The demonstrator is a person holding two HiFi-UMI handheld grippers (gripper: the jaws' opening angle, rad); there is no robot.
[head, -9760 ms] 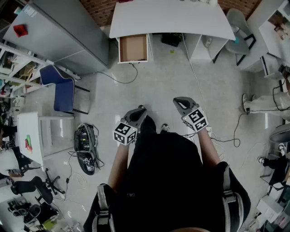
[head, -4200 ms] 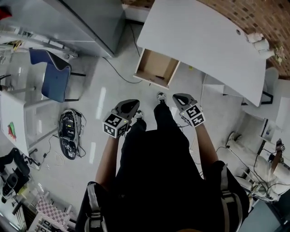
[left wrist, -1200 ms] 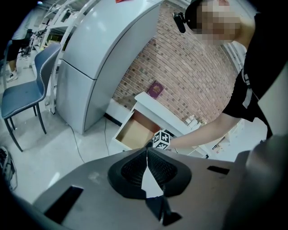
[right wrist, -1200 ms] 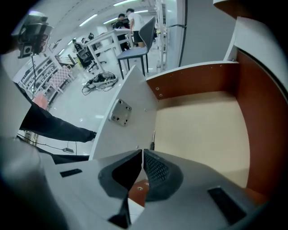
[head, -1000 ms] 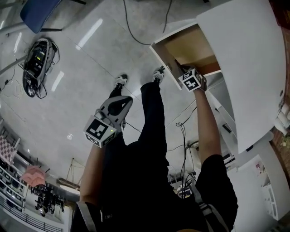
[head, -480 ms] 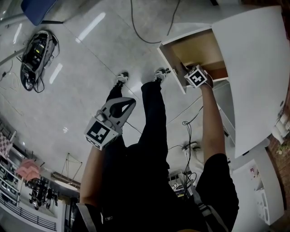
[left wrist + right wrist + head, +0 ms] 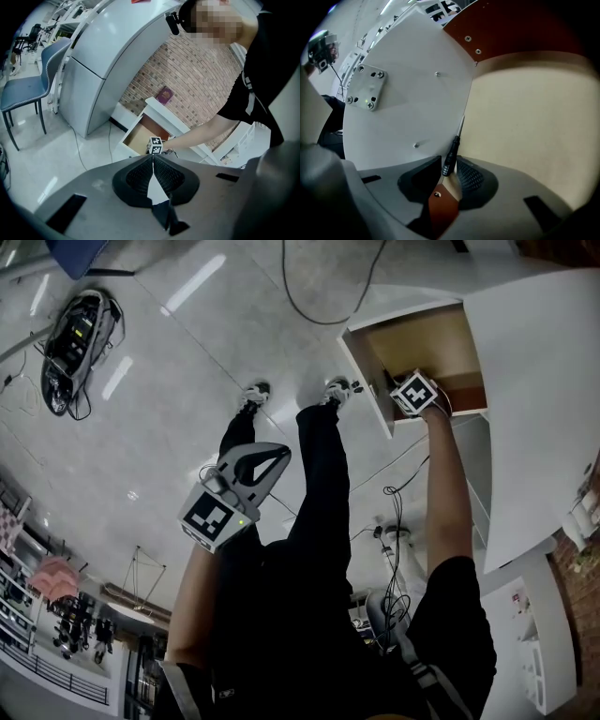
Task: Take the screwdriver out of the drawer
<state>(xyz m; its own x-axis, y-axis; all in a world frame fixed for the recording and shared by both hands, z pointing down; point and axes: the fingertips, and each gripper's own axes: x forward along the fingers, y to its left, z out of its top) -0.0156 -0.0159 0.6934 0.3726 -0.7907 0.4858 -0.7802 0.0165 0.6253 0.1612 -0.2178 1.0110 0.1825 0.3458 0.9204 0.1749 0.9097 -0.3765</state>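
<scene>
A slim black-handled screwdriver (image 7: 451, 154) lies along the corner where the drawer's white front wall (image 7: 408, 98) meets its tan bottom (image 7: 525, 117). My right gripper (image 7: 449, 168) is down inside the open drawer (image 7: 441, 338), its jaws closed on the screwdriver's handle, with the metal tip pointing away. In the head view only that gripper's marker cube (image 7: 415, 395) shows at the drawer's front edge. My left gripper (image 7: 267, 457) hangs beside the person's left leg, shut and holding nothing; its pads (image 7: 140, 176) meet in a line.
The white desk top (image 7: 534, 399) overhangs the drawer on the right. A black cable (image 7: 314, 301) and a dark device (image 7: 70, 334) lie on the tiled floor. A grey cabinet (image 7: 108, 56) and a blue chair (image 7: 21, 89) stand further left.
Over the last second my right gripper has stayed in the drawer near its front wall. The left gripper has barely moved. The head camera has shifted slightly.
</scene>
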